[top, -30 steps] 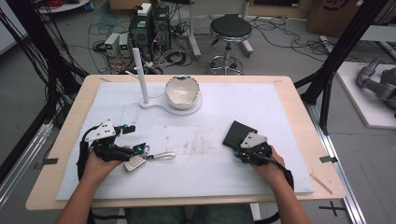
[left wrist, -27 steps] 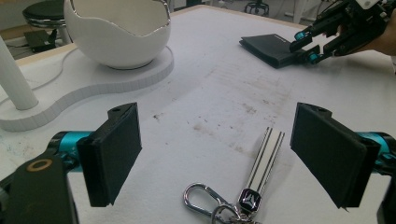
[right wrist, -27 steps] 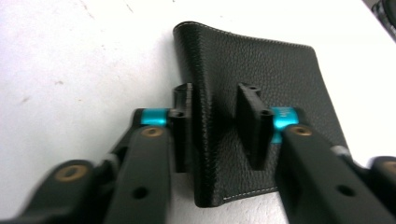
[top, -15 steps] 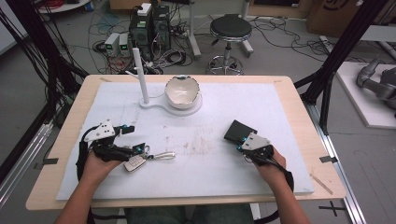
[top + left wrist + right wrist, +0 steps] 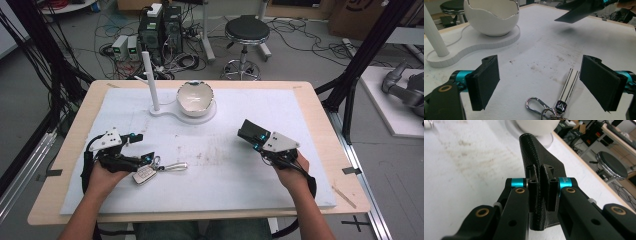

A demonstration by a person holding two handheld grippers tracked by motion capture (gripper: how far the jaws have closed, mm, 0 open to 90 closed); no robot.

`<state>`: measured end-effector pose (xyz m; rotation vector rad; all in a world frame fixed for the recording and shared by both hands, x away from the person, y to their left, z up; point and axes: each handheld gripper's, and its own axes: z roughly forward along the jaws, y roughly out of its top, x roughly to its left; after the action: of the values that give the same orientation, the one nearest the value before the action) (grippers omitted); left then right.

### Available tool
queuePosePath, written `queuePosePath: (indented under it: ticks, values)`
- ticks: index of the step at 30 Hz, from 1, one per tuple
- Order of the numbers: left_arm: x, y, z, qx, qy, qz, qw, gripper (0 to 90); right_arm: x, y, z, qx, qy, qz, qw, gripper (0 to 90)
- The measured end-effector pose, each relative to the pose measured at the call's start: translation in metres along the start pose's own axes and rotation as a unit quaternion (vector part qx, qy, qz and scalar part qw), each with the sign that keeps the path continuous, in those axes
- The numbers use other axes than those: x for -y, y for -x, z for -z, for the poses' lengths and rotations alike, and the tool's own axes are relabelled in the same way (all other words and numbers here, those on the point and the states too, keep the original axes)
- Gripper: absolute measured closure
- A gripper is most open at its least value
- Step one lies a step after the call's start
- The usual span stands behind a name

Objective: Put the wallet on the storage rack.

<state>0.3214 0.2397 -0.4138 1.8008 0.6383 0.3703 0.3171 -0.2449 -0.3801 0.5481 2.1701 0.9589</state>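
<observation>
A black leather wallet [image 5: 246,129] hangs tilted a little above the white mat, and my right gripper [image 5: 256,138] is shut on its near edge. In the right gripper view the wallet [image 5: 536,155] stands on edge between the pressed pads [image 5: 550,187]. My left gripper [image 5: 144,148] rests open on the mat at the left. Just past its jaws lies a key fob [image 5: 143,174] with a ring and a metal strap [image 5: 175,166]. In the left gripper view the ring [image 5: 534,105] and strap [image 5: 570,80] lie between the wide-apart pads [image 5: 485,80], untouched. The wallet [image 5: 581,10] shows far off in that view.
A white egg-shaped bowl [image 5: 195,97] sits on a flat white stand [image 5: 172,113] with an upright post [image 5: 150,80] at the back middle of the table. The bowl [image 5: 491,17] stands ahead of my left gripper. A stool and cables lie beyond the table's far edge.
My right gripper has risen with the wallet, which lay flat on the mat before and now hangs tilted off it. The left gripper and the keys have stayed put.
</observation>
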Motion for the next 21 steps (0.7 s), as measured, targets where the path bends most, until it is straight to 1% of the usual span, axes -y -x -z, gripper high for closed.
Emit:
queuePosePath:
  ticks: [2,3,5,6,13,15,17,18,19,20,21]
  values:
    - [0.0,0.0,0.0,0.0,0.0,0.0,1.0,16.3,-0.003,0.002,0.0,0.002,0.002,-0.001,1.0,85.3]
    - [0.0,0.0,0.0,0.0,0.001,0.0,1.0,16.3,-0.006,0.003,0.001,0.002,0.007,-0.002,1.0,85.2]
    - [0.0,0.0,0.0,-0.001,0.003,0.0,1.0,16.3,-0.008,0.004,0.001,0.002,0.007,-0.002,1.0,85.2]
    - [0.0,0.0,0.001,-0.001,0.004,0.001,1.0,16.3,-0.012,0.005,0.002,0.004,0.01,0.002,0.9999,85.2]
    - [-0.001,-0.001,0.002,-0.001,0.005,0.001,1.0,16.3,-0.02,0.009,0.004,0.006,0.015,0.003,0.9999,85.2]
    - [-0.001,-0.001,0.002,-0.001,0.005,-0.001,1.0,16.3,-0.025,0.012,0.004,0.003,0.021,0.001,0.9998,85.1]
    - [-0.001,0.0,0.002,-0.001,0.004,-0.001,1.0,16.3,-0.032,0.015,0.004,0.001,0.024,0.007,0.9997,85.2]
    - [-0.001,0.0,0.002,-0.001,0.003,-0.002,1.0,16.3,-0.032,0.015,0.004,0.001,0.024,0.007,0.9997,85.2]
    - [-0.001,0.0,0.002,-0.001,0.003,-0.001,1.0,16.3,-0.036,0.016,0.004,0.0,0.027,0.008,0.9996,85.2]
    - [-0.001,0.0,0.002,-0.001,0.003,-0.001,1.0,16.3,-0.046,0.021,0.003,-0.007,0.03,0.014,0.9994,85.1]
    - [-0.001,-0.001,0.002,-0.001,0.003,-0.002,1.0,16.3,-0.046,0.021,0.003,-0.007,0.03,0.014,0.9994,85.1]
